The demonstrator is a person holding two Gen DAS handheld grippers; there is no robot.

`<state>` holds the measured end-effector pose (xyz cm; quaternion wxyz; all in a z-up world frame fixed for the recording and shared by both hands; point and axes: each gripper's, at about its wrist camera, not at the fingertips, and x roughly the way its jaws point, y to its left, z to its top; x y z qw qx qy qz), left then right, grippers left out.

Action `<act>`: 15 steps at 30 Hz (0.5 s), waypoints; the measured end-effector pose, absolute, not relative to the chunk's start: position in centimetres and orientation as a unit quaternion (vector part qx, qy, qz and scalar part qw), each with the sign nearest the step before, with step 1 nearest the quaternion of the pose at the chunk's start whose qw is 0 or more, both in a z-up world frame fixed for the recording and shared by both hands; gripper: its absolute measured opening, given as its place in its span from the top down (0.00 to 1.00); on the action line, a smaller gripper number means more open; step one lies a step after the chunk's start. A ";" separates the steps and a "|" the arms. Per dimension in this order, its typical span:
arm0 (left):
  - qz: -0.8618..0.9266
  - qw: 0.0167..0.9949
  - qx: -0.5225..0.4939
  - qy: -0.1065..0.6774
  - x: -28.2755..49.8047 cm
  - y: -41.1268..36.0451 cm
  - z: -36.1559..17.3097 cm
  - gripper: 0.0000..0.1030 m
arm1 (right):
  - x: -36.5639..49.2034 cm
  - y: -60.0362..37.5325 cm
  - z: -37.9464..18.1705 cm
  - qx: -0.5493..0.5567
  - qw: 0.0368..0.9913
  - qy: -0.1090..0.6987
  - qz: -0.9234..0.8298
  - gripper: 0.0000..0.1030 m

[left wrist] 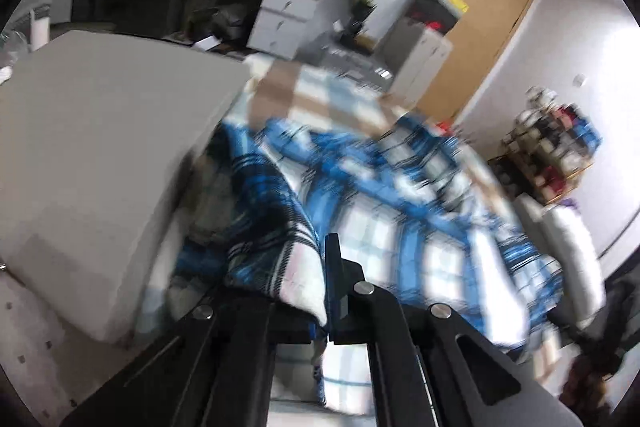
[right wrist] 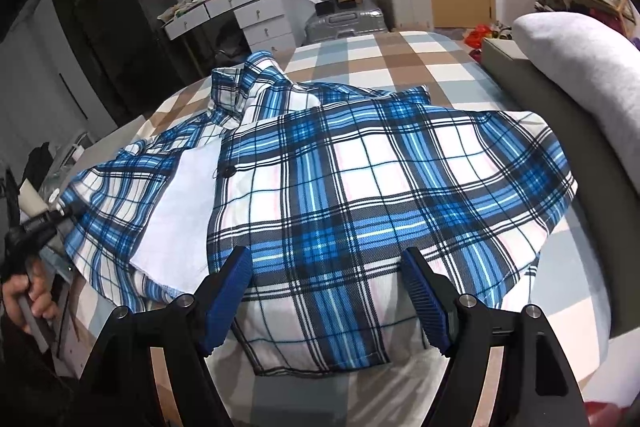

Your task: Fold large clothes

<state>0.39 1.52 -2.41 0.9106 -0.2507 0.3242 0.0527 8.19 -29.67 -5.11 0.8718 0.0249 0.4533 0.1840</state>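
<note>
Blue plaid shirt (right wrist: pixel 360 171) is spread on checked bed (right wrist: pixel 400 59) | left gripper (left wrist: pixel 326 267) is clamped on shirt edge | right gripper (right wrist: pixel 326 279) is held apart above hem

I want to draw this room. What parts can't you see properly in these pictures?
- Left wrist view: the plaid shirt and shoe rack are smeared by motion blur.
- Left wrist view: one finger of the left gripper is hidden under shirt cloth.
- Right wrist view: the hand is cut off by the picture edge.
</note>
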 end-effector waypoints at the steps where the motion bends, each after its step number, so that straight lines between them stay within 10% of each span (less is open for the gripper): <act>1: 0.041 0.911 -0.264 0.315 0.7 1.7 -1.6 1.00 | 8.1 -29.7 -5.1 0.025 0.872 0.453 0.186 0.26; 15: -0.001 0.919 -0.289 0.269 6.9 2.6 2.8 1.00 | 3.9 -17.7 -5.9 -0.186 0.837 0.403 0.319 0.26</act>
